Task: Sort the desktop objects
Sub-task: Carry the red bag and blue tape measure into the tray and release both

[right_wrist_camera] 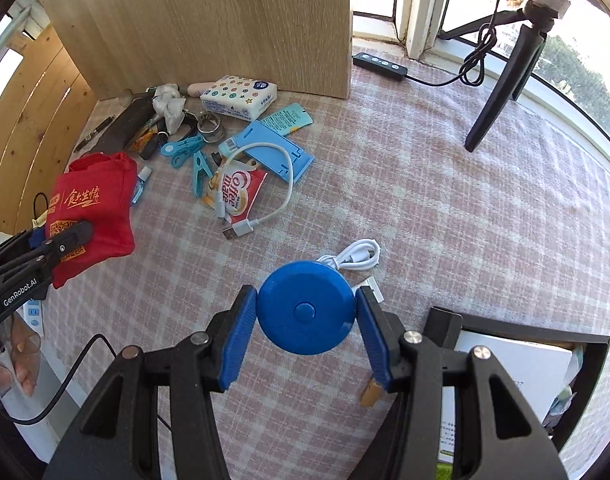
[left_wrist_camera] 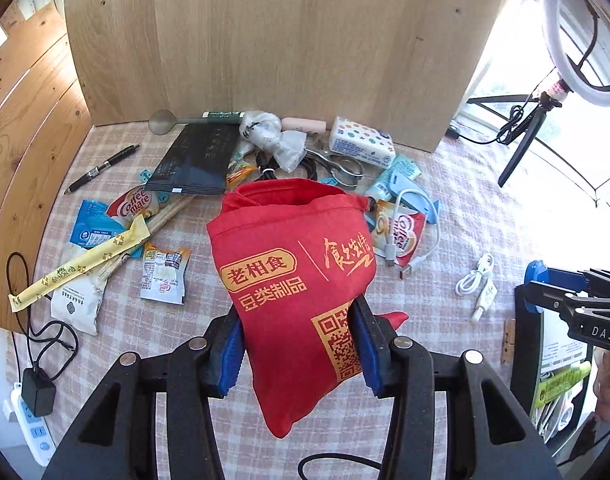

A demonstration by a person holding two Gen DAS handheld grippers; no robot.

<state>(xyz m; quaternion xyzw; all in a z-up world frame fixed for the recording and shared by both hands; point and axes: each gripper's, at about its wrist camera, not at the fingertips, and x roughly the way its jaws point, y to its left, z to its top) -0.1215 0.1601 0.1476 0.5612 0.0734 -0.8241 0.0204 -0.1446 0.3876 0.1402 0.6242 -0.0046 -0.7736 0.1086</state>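
Observation:
My left gripper (left_wrist_camera: 297, 344) is shut on a red cloth bag (left_wrist_camera: 293, 264) with orange print and holds it above the checked tablecloth; the bag also shows in the right wrist view (right_wrist_camera: 91, 208), pinched by that gripper (right_wrist_camera: 71, 240). My right gripper (right_wrist_camera: 305, 314) is shut on a round blue tape measure (right_wrist_camera: 305, 308) and holds it just above the cloth near a black box (right_wrist_camera: 521, 360). The right gripper shows at the right edge of the left wrist view (left_wrist_camera: 553, 292).
A pile of clutter lies by the wooden back board (left_wrist_camera: 265, 40): Coffee mate sachets (right_wrist_camera: 237, 194), tissue pack (right_wrist_camera: 239, 96), blue clothespins (right_wrist_camera: 193, 160), blue phone stand (right_wrist_camera: 273, 148), pen (left_wrist_camera: 103, 168), dark packet (left_wrist_camera: 193, 160). White cables (right_wrist_camera: 353, 256), a tripod (right_wrist_camera: 501, 92) and a power strip (left_wrist_camera: 29, 428) stand around.

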